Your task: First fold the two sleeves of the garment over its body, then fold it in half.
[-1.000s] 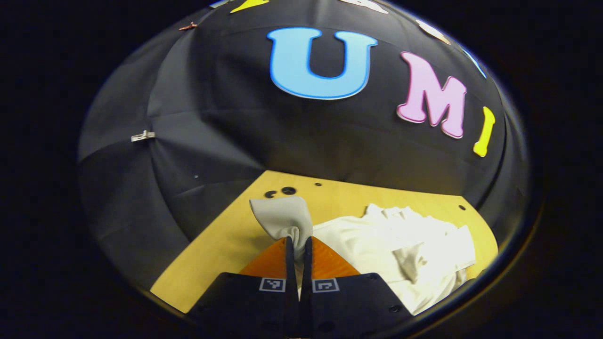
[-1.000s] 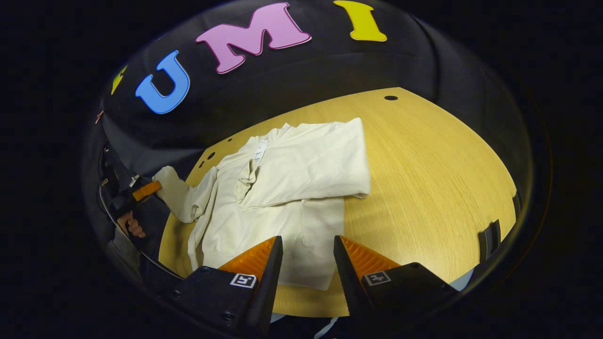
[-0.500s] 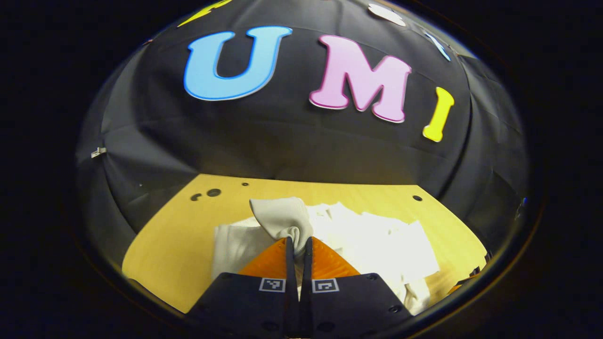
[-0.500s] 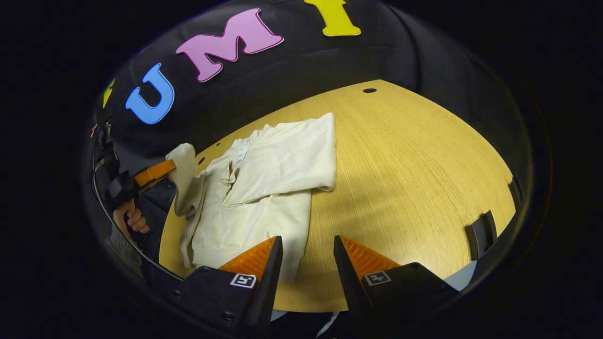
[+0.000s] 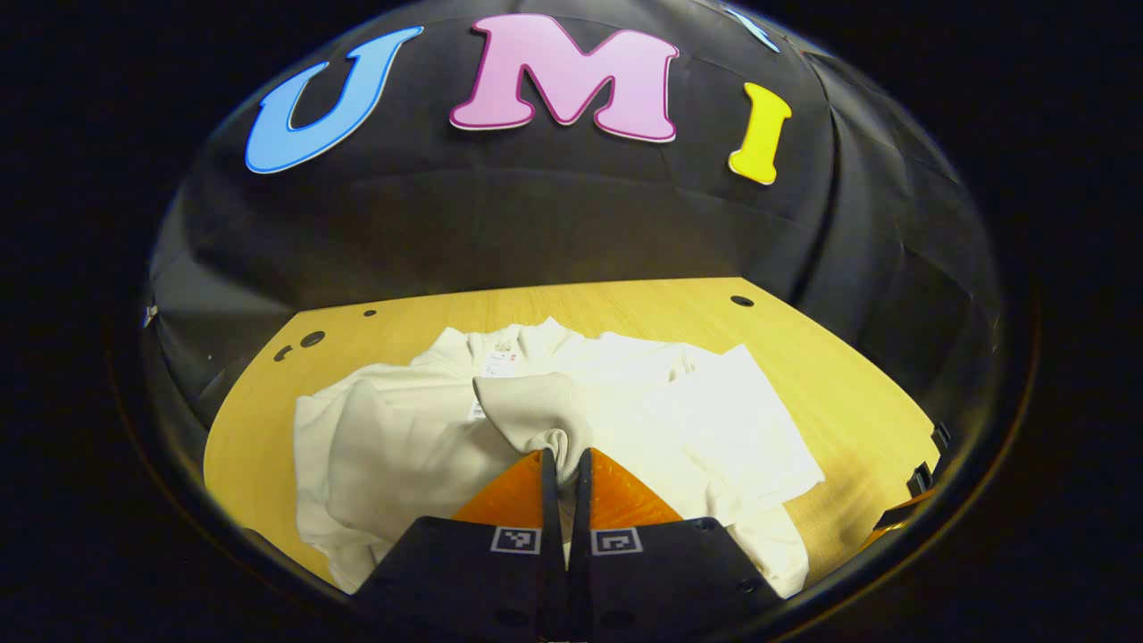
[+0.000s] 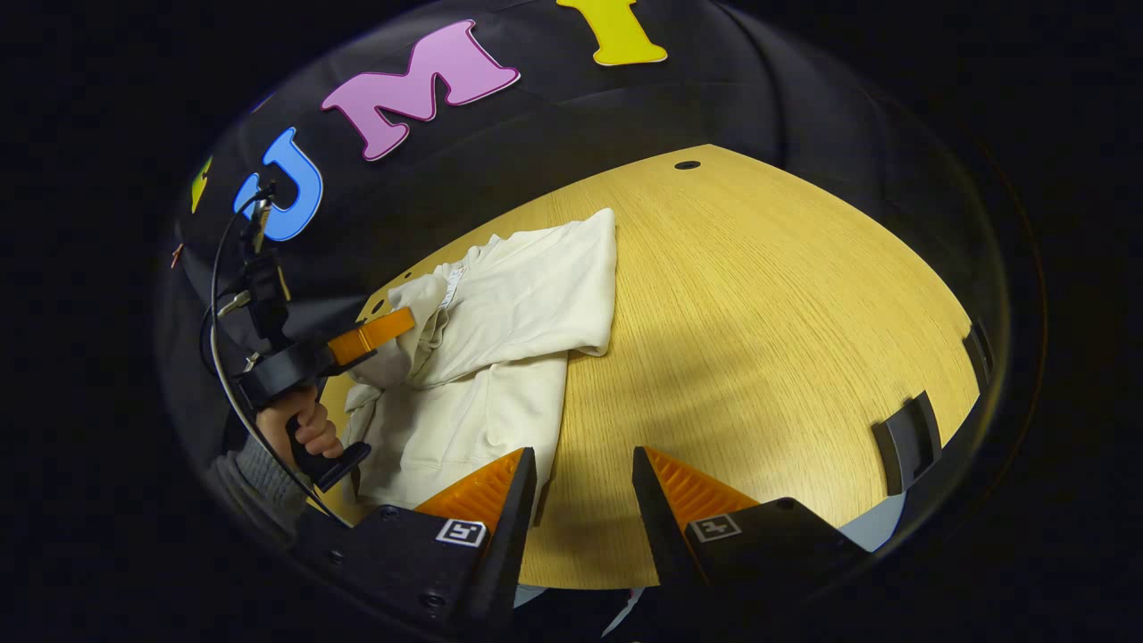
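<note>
Left gripper (image 5: 561, 464) clamped on sleeve cuff (image 5: 536, 411), carried within last second from surface (image 6: 759, 313) edge to above sweatshirt (image 6: 500, 357) body. Right sleeve (image 6: 536, 295) already folded. Right gripper (image 6: 585, 482) open, idle. 2nd sleeve fold judged nearly done.

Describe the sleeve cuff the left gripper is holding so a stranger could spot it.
On the wooden table lies a cream garment. Over its middle, the left gripper pinches one cuff: a ribbed, slightly greyer flap raised above the flat cloth.

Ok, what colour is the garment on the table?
Plain cream-white long-sleeved garment; shows best in the right gripper view.
</note>
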### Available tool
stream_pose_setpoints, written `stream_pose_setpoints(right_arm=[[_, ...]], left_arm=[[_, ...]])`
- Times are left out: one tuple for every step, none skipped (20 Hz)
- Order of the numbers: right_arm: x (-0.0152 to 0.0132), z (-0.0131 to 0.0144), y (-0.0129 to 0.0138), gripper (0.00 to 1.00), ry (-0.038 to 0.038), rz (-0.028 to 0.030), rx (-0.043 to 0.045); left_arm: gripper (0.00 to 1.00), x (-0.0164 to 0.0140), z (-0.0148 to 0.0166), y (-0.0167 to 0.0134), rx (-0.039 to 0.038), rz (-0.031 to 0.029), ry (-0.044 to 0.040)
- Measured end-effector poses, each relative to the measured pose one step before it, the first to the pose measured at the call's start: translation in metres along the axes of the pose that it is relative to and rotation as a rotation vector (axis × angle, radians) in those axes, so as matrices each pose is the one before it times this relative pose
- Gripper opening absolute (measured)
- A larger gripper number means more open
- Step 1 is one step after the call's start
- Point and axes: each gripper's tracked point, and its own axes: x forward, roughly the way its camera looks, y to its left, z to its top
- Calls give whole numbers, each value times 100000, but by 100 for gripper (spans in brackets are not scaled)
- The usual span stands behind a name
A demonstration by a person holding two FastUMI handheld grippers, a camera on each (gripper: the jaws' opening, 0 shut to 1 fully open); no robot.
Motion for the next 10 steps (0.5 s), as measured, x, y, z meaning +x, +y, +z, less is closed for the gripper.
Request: stream_pose_setpoints(right_arm=[[60,-28,-49,67,53,-5,136],[8,-92,41,67,42,-35,124],[18,-11,-28,67,104,-100,50],[12,-140,79,67,4,-205,38],[23,-16,4,67,-12,-176,69],[-41,-43,32,67,-40,-94,-97],[24,-16,94,67,-161,-179,-234],[41,58,191,67,-77,63,-178],[34,75,144,67,-182,96,-167],[-93,-78,132,67,-143,-72,-171]], left_arm=[[6,303,-529,-204,578,110,1140],[6,378,-381,-173,628,22,1141],[6,289,-264,-101,915,430,800],[6,225,-331,-79,738,165,1022],[6,368,-442,-136,804,399,1254],[6,231,-416,10,969,346,1319],[11,257,-370,-135,913,213,1203],[6,233,-397,-89,515,79,1074],[6,128,-318,-21,599,349,1226],[7,250,-277,66,659,449,720]])
